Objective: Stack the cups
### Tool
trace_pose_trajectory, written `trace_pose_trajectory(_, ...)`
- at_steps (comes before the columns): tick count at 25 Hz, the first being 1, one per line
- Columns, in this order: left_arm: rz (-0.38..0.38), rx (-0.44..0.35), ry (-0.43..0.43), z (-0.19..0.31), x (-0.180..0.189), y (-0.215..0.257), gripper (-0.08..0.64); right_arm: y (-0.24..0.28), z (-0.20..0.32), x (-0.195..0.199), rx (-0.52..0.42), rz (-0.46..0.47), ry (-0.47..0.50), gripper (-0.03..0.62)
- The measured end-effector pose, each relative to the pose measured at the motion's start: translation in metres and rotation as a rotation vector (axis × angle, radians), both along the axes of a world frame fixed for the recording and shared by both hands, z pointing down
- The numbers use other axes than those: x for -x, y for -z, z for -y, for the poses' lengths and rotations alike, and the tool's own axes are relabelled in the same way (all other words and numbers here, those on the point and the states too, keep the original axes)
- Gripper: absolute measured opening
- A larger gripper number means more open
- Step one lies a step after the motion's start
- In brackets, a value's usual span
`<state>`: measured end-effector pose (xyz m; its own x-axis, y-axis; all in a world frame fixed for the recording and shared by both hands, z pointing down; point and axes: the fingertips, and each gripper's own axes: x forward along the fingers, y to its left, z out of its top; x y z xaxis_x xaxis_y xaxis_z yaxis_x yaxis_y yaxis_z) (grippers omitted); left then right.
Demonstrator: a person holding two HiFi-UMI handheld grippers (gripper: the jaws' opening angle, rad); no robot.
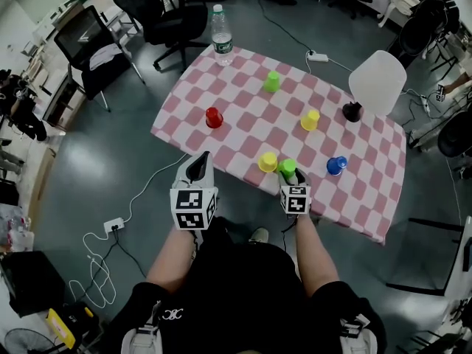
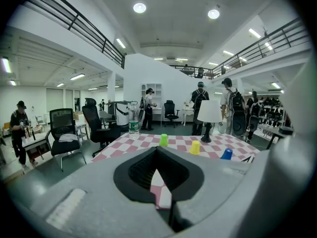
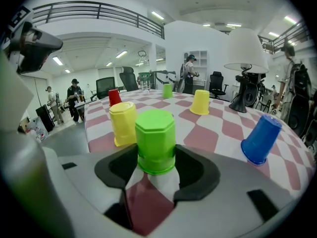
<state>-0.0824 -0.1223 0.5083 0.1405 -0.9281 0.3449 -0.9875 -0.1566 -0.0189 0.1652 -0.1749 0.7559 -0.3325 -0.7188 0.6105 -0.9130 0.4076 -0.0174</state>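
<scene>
Right tongs grip the near green cup, pads on both sides. The cup is upside down on the checked cloth, close to the counter's near edge. Left tongs are closed at the tips and empty, held off the counter's near-left edge over the floor.

Near yellow cup sits just beside the held cup on its left, with little room there. Blue cup is to the right, apart, with bare cloth between. Far yellow cup, red cup and far green cup are spread well apart, all upside down. The mid-counter between red and far yellow is bare. The right end of the cloth past the blue cup is also bare.

Water bottle stands right at the far corner edge. Lamp, white shade on a black base, is at the far right edge.

Office chairs crowd the floor beyond the far-left corner. A cable with power strip lies on the floor to the left of the person.

The bottle has a green label, print too small to read. The marker cubes on both tongs carry black-and-white square patterns, no text readable.
</scene>
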Motion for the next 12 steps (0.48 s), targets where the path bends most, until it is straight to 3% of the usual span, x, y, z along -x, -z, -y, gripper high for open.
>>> trace_pose_trajectory(7, -0.01, -0.009, -0.016, 0.006, -0.005, 0.003, 0.015, 0.005, -0.002, 0.002, 0.022, 0.05, -0.006, 0.266)
trace_pose_trajectory(12, -0.022, -0.023, -0.023, 0.011, -0.01, 0.007, 0.015, 0.038, 0.0, -0.001, -0.058, 0.088, -0.015, 0.296)
